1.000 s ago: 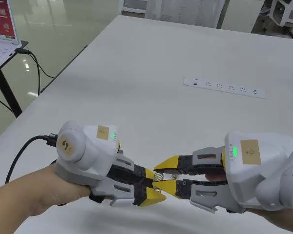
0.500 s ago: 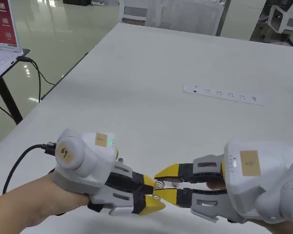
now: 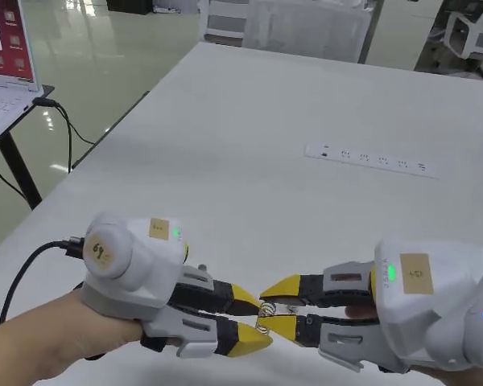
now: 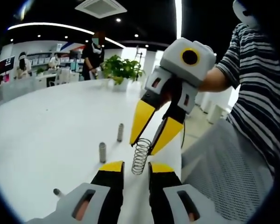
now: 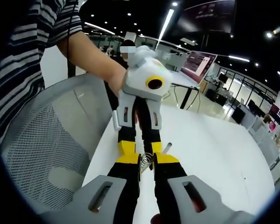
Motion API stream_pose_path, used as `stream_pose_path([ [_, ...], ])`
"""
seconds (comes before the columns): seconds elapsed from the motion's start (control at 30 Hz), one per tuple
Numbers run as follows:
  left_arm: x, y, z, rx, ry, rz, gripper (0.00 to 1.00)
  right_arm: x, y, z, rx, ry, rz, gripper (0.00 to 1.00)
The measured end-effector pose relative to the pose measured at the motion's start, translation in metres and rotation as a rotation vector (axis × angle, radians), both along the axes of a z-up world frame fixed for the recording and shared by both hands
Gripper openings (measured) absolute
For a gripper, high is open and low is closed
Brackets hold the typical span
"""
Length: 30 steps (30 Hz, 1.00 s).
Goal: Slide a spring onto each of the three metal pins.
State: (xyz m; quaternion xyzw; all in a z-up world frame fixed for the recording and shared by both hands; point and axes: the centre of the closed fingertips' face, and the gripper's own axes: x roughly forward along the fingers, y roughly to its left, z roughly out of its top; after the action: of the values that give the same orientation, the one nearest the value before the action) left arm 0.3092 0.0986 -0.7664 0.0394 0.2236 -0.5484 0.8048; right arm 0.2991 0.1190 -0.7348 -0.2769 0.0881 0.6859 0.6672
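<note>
White table [image 3: 249,121] spread wide before you, and you held both tools low near its edge, tips meeting. Your right gripper [image 4: 142,147] had its jaws drawn in on one end of the spring [image 4: 140,159], pinching it; your left gripper [image 4: 136,167] had its jaws spread, one either side of the other end and, by my judgement, not gripping. Past the tips, metal pins [image 4: 102,152] stood upright on the table; whether any already wore a coil I could not tell. To do this step well, you needed a firm pinch near one end, the coil's axis straight, and its open end lowered squarely over a pin's top.
</note>
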Motion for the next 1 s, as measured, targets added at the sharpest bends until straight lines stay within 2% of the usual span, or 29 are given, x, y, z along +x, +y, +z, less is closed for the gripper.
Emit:
stream_pose_path([
  [0.13, -0.001, 0.007, 0.002, -0.002, 0.0, 0.014, 0.13, 0.001, -0.001, 0.001, 0.033, 0.048, -0.023, 0.07],
  [0.27, 0.0, 0.014, 0.006, -0.009, -0.002, 0.036, 0.14, 0.002, -0.003, -0.003, 0.044, 0.062, -0.037, 0.07],
  [0.5, 0.0, 0.026, 0.01, -0.012, 0.001, 0.069, 0.15, 0.003, -0.007, -0.022, 0.02, 0.066, -0.055, 0.07],
  [0.6, -0.001, 0.03, 0.012, -0.014, 0.0, 0.08, 0.15, 0.004, -0.009, -0.026, 0.02, 0.069, -0.063, 0.07],
  [0.87, -0.003, 0.044, 0.017, -0.024, 0.003, 0.123, 0.17, 0.01, -0.013, -0.027, 0.055, 0.119, -0.107, 0.07],
  [1.0, -0.002, 0.057, 0.015, -0.024, 0.007, 0.156, 0.18, 0.011, -0.013, -0.025, 0.06, 0.117, -0.114, 0.07],
])
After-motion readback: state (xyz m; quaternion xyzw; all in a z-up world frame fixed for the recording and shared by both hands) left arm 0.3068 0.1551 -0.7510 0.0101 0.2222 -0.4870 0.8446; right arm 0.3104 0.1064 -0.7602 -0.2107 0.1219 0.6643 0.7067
